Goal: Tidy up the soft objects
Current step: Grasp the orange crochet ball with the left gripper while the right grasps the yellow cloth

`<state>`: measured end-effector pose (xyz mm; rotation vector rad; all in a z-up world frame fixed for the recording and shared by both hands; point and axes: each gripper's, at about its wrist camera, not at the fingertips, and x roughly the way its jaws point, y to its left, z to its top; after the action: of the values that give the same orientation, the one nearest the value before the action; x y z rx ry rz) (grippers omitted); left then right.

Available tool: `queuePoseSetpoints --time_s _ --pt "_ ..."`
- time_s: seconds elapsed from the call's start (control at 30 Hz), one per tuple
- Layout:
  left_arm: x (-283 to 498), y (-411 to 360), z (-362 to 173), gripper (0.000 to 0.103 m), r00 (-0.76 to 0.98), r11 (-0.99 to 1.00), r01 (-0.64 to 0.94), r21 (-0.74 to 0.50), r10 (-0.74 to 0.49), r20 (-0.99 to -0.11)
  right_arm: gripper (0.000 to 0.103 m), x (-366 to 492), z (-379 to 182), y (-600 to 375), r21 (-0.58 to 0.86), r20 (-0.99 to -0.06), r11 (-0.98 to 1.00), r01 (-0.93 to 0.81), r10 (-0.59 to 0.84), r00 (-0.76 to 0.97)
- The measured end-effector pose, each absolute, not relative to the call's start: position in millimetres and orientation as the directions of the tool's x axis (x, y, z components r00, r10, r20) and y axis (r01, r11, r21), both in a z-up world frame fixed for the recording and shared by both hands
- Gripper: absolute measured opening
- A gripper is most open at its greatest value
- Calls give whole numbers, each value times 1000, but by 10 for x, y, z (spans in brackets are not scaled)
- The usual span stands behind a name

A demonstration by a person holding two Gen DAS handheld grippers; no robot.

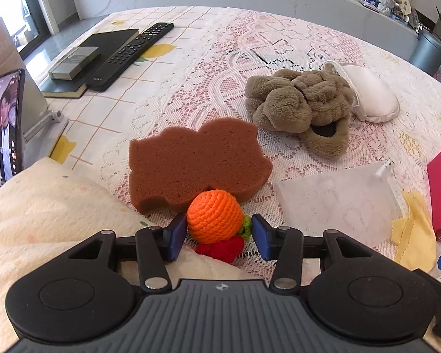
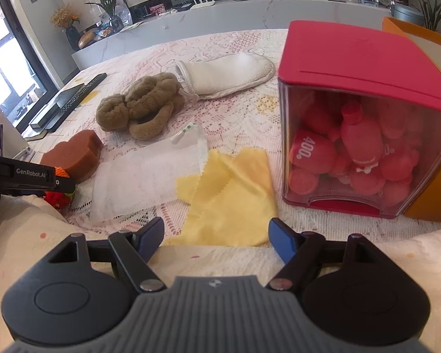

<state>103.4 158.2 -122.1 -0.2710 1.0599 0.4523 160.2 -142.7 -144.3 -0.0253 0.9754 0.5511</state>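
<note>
My left gripper (image 1: 219, 235) has its jaws around an orange crochet ball (image 1: 214, 219) with a red crochet piece (image 1: 220, 248) under it; the left pad touches the ball, the right pad stands a little off. A brown sponge (image 1: 197, 164) lies just behind. A brown plush toy (image 1: 302, 103), a white mitt (image 1: 373, 94) and a clear pouch (image 1: 338, 200) lie further right. My right gripper (image 2: 216, 235) is open and empty above a yellow cloth (image 2: 229, 188). The left gripper (image 2: 29, 176) shows at the left edge of the right wrist view.
A red-lidded clear box (image 2: 358, 94) full of red soft toys stands at the right, an orange box (image 2: 426, 58) behind it. A remote (image 1: 132, 53), a black book (image 1: 97, 56) and a phone on a stand (image 1: 7, 123) are at the left. A cream blanket (image 1: 44, 211) lies near.
</note>
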Motion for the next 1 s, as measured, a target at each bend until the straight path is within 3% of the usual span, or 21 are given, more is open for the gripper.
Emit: queuePoseSetpoints --time_s 0.23,0.4,0.7,0.93,1.0 --pt "1076 1628 -1301 52 373 877 -480 -26 177 -911 77 1612 -1453 -1406 206 -792 867 -454 420 443" --pt "984 1580 -1245 51 436 885 -462 -57 170 -883 78 1697 -1526 -1408 186 -805 898 -399 372 462" --pt "940 1249 -1235 51 535 956 -270 -115 50 -843 83 1684 -1635 -1158 49 -803 882 -469 314 506" --pt "928 1231 -1249 50 560 955 -248 -161 5 -828 58 1608 -1623 -1094 -7 -785 858 -514 314 534" --pt "921 1240 -1246 51 568 954 -245 -173 -4 -823 41 1620 -1613 -1116 -9 -781 869 -494 302 547"
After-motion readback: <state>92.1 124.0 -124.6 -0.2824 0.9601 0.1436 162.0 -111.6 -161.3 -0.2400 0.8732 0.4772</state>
